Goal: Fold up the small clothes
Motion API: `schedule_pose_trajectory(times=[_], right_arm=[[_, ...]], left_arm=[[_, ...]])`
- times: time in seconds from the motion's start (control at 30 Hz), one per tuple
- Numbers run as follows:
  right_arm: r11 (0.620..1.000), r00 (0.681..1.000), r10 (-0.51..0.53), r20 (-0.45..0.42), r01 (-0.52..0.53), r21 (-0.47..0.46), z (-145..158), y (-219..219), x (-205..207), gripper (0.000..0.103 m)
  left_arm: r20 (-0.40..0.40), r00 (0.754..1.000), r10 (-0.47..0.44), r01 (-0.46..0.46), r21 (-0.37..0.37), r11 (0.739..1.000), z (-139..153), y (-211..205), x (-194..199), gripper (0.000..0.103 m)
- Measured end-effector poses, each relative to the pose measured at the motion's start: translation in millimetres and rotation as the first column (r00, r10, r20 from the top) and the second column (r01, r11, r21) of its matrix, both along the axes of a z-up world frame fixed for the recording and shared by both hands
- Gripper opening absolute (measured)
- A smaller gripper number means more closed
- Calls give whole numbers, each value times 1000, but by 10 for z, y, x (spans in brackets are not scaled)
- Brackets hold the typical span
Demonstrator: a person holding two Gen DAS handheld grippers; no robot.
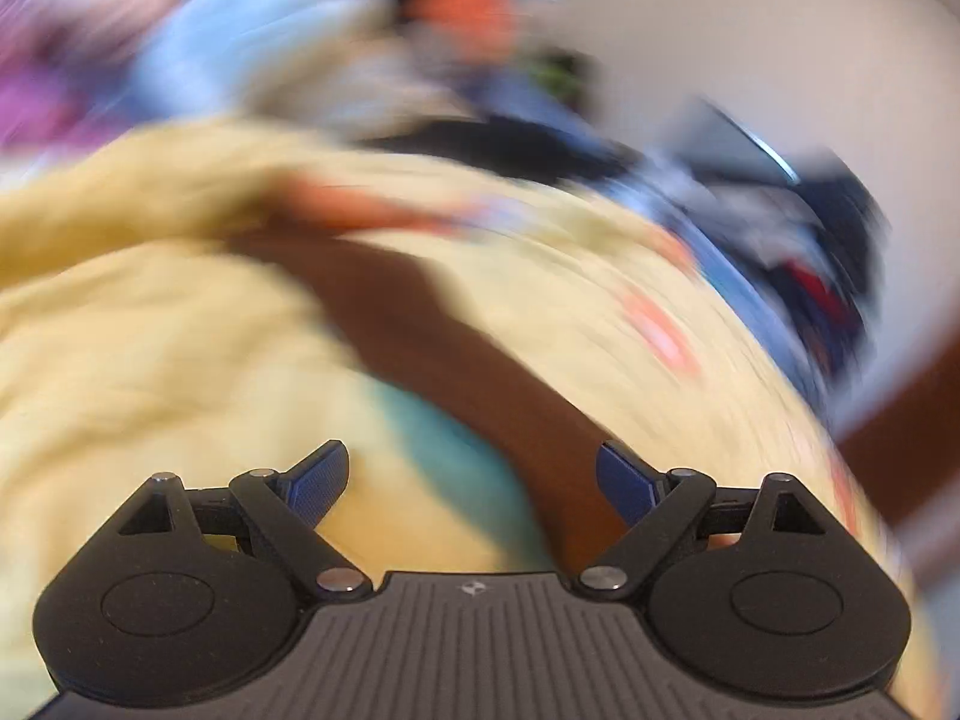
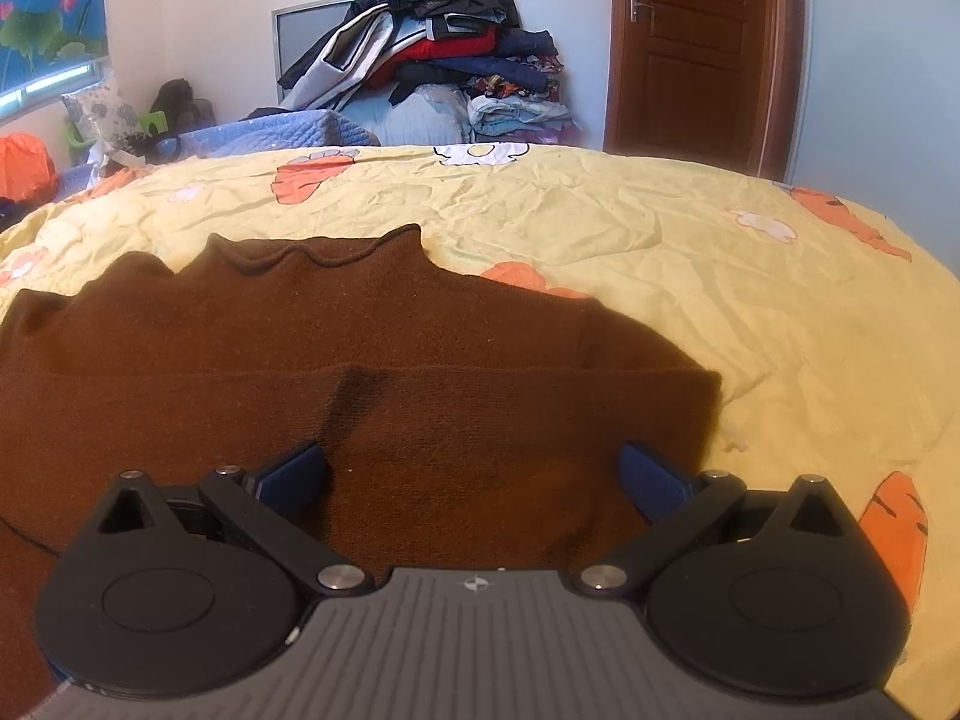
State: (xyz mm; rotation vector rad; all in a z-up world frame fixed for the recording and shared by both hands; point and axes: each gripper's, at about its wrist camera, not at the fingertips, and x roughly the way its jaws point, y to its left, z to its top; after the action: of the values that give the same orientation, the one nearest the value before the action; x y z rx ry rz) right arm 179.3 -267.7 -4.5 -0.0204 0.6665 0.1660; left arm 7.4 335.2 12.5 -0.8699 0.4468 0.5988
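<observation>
Left wrist view: the picture is heavily smeared. My left gripper (image 1: 472, 483) has its blue-padded jaws spread wide with nothing between them. Beyond the jaws I see a dark brown knitted sweater (image 1: 420, 324) as a narrow strip running from the near right toward the far left across the yellow crumpled bedsheet with orange carrot prints (image 1: 150, 360). A teal patch lies on the sheet just left of that strip; I cannot tell what it is. The far clutter is too blurred to identify.

Right wrist view: sharp. My right gripper (image 2: 472, 477) is also wide open and holds nothing; it hovers over the near part of the sweater (image 2: 360, 360), and I cannot tell whether the pads touch the knit. The sweater lies flat on the bedsheet (image 2: 750, 300), rolled collar at the far edge, with a layer already folded across the body, its straight edge running left to right. A tall heap of mixed folded and loose clothes (image 2: 444, 48) stands far off by the wall, left of a brown wooden door (image 2: 696, 42).

Assessment: the fold is partly made and both grippers are free. The next move, in my judgement, calls for gripping the near edge at both sides and carrying it toward the collar, keeping the layers aligned.
</observation>
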Motion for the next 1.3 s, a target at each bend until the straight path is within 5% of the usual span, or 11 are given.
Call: schedule_pose_trajectory(times=[0.17, 0.27, 0.3, 0.5, 0.63, 0.73, 0.77, 0.87, 0.97, 1.13, 1.3], right_arm=[[1000, 1000, -3, 1, 3, -3, 2, 2, 13, 103], [1000, 1000, -3, 1, 3, -2, 3, 3, 13, 103], [1000, 1000, -3, 1, 3, -2, 4, 6, 14, 103], [1000, 1000, -3, 2, 3, 2, 6, -3, 18, 103], [1000, 1000, -3, 3, 3, 3, 7, -2, 18, 103], [1000, 1000, -4, 4, 4, 16, 13, -16, 19, 103], [1000, 1000, -5, 5, 4, 22, 14, -26, 16, 103], [999, 1000, -8, 9, 8, 52, 19, -66, 8, 103], [995, 1000, -14, 15, 12, 97, 22, -134, -9, 103], [990, 1000, -16, 20, 13, 142, 25, -191, -22, 103], [982, 1000, -19, 21, 15, 186, 35, -239, -33, 103]], left_arm=[[154, 984, 86, -56, -186, 981, -103, 516, -36, 85], [63, 994, 88, -80, -119, 990, -108, 550, 142, 28], [28, 996, 89, -86, -100, 991, -110, 553, 180, 19], [-17, 997, 80, -80, 16, 997, 140, 277, 204, 5], [77, 989, -128, 115, 149, 982, 647, -533, 470, 4], [105, 888, -447, 409, 266, 873, 929, -1616, 754, 5], [100, 829, -550, 505, 289, 813, 954, -1978, 812, 5], [-9, 578, -816, 786, 277, 553, 809, -2954, 978, 9], [-175, 479, -860, 869, 234, 437, 524, -3431, 946, 10], [-240, 526, -816, 846, 246, 473, 151, -3280, 673, 11], [-82, 583, -808, 796, 255, 548, -43, -2919, 475, 12]])
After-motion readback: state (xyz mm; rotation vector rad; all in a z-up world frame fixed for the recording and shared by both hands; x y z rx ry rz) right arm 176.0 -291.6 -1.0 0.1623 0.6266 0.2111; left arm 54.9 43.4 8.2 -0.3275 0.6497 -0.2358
